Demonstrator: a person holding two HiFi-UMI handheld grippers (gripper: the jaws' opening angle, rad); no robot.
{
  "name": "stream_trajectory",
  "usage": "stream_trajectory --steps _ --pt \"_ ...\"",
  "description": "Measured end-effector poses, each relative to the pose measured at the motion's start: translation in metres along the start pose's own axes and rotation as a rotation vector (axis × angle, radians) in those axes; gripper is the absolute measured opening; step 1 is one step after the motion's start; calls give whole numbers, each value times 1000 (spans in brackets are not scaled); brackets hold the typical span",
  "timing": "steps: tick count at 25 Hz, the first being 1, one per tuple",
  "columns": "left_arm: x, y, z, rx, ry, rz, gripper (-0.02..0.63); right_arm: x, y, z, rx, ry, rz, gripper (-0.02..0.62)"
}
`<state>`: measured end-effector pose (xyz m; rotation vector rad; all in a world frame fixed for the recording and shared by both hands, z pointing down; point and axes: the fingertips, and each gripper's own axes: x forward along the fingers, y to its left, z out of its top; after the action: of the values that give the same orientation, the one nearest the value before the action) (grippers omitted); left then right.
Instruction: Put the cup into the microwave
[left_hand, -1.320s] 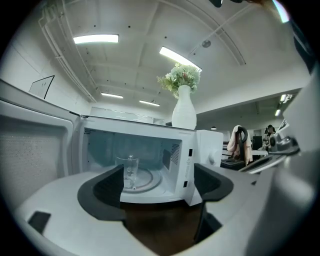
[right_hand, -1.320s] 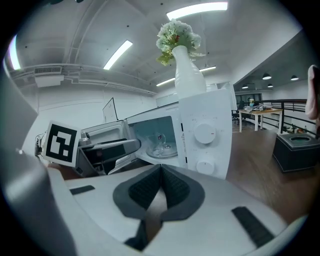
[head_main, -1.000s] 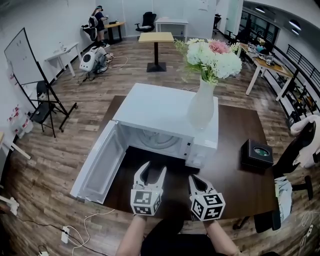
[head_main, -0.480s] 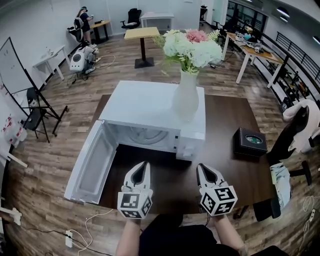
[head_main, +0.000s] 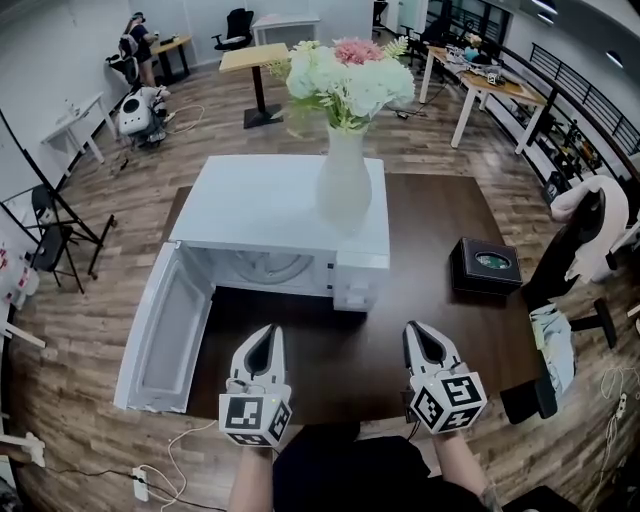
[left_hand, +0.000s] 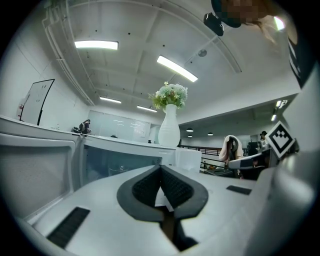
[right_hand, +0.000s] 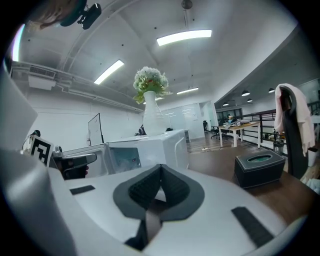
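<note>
The white microwave (head_main: 280, 215) stands on the dark table (head_main: 440, 215) with its door (head_main: 165, 335) swung wide open to the left. In the left gripper view a small pale shape (left_hand: 121, 170) shows inside the cavity; I cannot tell whether it is the cup. No cup shows in the head view. My left gripper (head_main: 268, 330) hovers in front of the open cavity, jaws shut and empty (left_hand: 161, 168). My right gripper (head_main: 415, 327) hangs near the table's front edge, right of the microwave, also shut with nothing in it (right_hand: 160, 166).
A white vase (head_main: 343, 190) of flowers stands on the microwave's top at the right. A black box (head_main: 485, 265) lies on the table to the right. An office chair with a cloth over it (head_main: 585, 225) stands off the table's right side.
The left jaws, open a second ago, have shut on nothing. Both grippers have drawn back from the microwave, and the right one has moved right.
</note>
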<state>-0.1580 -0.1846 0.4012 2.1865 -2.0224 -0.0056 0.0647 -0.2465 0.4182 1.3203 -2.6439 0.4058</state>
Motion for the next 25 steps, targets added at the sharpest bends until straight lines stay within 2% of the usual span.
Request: stream_trajectory --steps 8,25 --pt "2 5 -6 -6 12 27 3 3 1 -9 14 19 -21 -8" --pt "3 -2 -16 -24 32 42 4 8 12 -18 15 54 20 -9"
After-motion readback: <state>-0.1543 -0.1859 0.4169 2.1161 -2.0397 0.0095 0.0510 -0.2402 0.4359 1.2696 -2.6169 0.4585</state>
